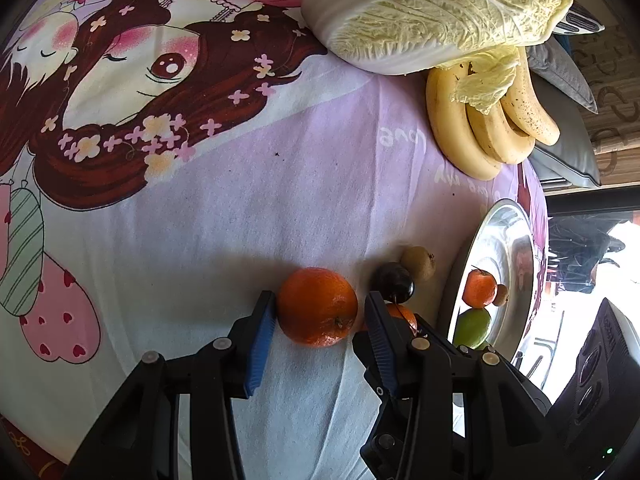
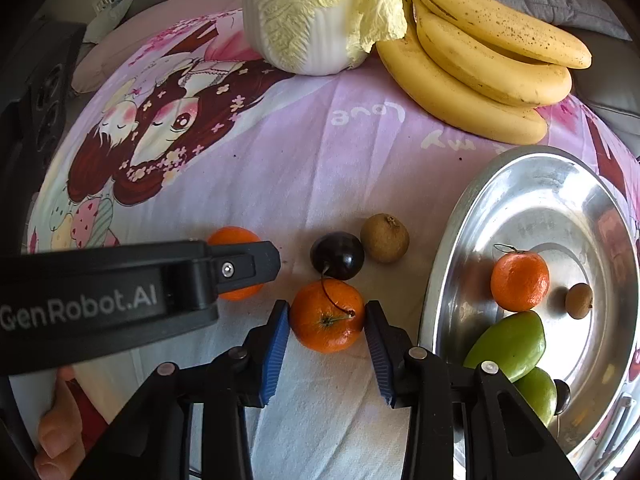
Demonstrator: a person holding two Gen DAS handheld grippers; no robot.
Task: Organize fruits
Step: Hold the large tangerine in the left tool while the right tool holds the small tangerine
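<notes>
Both sets of blue-padded fingers pinching round orange mandarins on the cartoon-printed cloth surface (image 2: 320, 168), left gripper (image 1: 320, 312) on one (image 1: 317, 306), right gripper (image 2: 326, 318) on another (image 2: 327, 316): lifting gently, straight up, toward the shiny metal dish (image 2: 532, 184) advisable.

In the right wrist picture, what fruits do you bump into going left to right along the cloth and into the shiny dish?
Orange behind the black arm → orange between the blue pads → brown round fruit → orange in the metal dish → small brown fruit.
</notes>
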